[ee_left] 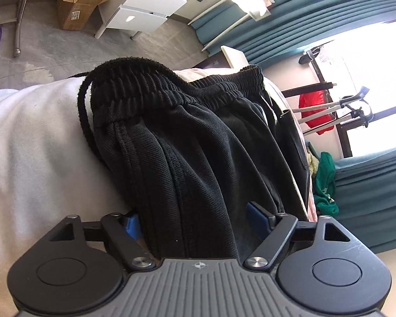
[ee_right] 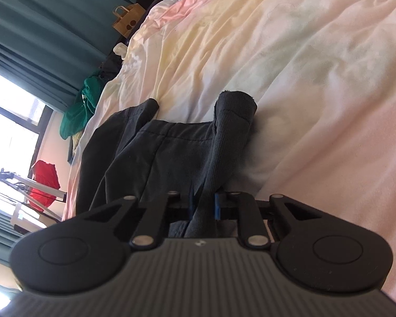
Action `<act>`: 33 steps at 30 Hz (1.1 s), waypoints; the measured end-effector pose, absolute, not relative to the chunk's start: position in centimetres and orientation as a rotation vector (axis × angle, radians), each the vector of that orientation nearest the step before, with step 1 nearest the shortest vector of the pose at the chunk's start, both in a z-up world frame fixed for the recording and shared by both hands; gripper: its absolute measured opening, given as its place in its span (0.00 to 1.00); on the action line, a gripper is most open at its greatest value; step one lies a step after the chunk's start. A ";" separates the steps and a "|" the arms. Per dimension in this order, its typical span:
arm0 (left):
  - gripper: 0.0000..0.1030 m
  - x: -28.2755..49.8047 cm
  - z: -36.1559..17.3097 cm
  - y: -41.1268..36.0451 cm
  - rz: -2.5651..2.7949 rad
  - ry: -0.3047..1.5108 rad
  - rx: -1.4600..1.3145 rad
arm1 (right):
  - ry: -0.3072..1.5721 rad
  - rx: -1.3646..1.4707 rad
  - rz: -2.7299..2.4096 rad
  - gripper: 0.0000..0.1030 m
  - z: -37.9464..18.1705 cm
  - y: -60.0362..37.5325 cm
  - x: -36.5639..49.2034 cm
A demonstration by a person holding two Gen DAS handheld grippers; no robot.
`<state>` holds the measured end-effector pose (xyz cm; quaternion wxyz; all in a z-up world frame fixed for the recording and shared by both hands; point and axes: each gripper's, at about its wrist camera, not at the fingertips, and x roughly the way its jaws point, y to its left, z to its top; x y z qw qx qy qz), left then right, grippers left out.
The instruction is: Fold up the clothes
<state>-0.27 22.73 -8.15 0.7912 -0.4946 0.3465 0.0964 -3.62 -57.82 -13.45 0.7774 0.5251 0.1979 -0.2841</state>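
Observation:
A pair of black shorts [ee_left: 198, 142] with a ribbed elastic waistband [ee_left: 150, 84] lies on the bed. My left gripper [ee_left: 195, 220] is shut on a thick bunch of the fabric below the waistband, which fills the whole gap between its blue pads [ee_left: 258, 215]. In the right wrist view the same shorts [ee_right: 155, 153] show their stitched hem end. My right gripper [ee_right: 203, 206] is shut on a narrow fold of that end, and a flap [ee_right: 235, 111] of it stands up above the fingers.
The pastel bedsheet [ee_right: 303, 66] is wrinkled; a white cover [ee_left: 34, 142] lies left of the waistband. Beyond the bed edge are teal curtains [ee_left: 303, 18], a green garment [ee_right: 81, 105], a red bag [ee_right: 45, 185], a paper bag [ee_right: 126, 21], a cardboard box [ee_left: 79, 0] and white drawers [ee_left: 150, 8].

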 end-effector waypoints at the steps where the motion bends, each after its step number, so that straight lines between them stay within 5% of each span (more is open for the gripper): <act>1: 0.56 -0.2 -8.2 22.8 0.212 0.743 -1.057 | 0.413 1.136 -0.616 0.10 -13.3 -57.8 -3.6; 6: 0.19 -0.3 -7.7 22.8 0.200 0.691 -1.036 | 0.339 1.050 -0.622 0.07 -11.0 -56.7 -3.2; 9: 0.14 -0.6 -6.3 22.1 0.169 0.630 -0.958 | 0.274 0.988 -0.607 0.07 -9.4 -55.9 -3.1; 25: 0.09 -3.1 3.0 19.2 -0.035 0.420 -0.896 | -0.033 0.942 -0.653 0.06 -5.7 -56.5 -7.7; 33: 0.09 2.8 7.2 17.5 0.005 0.435 -0.901 | -0.003 0.819 -0.663 0.06 -3.0 -56.8 -2.3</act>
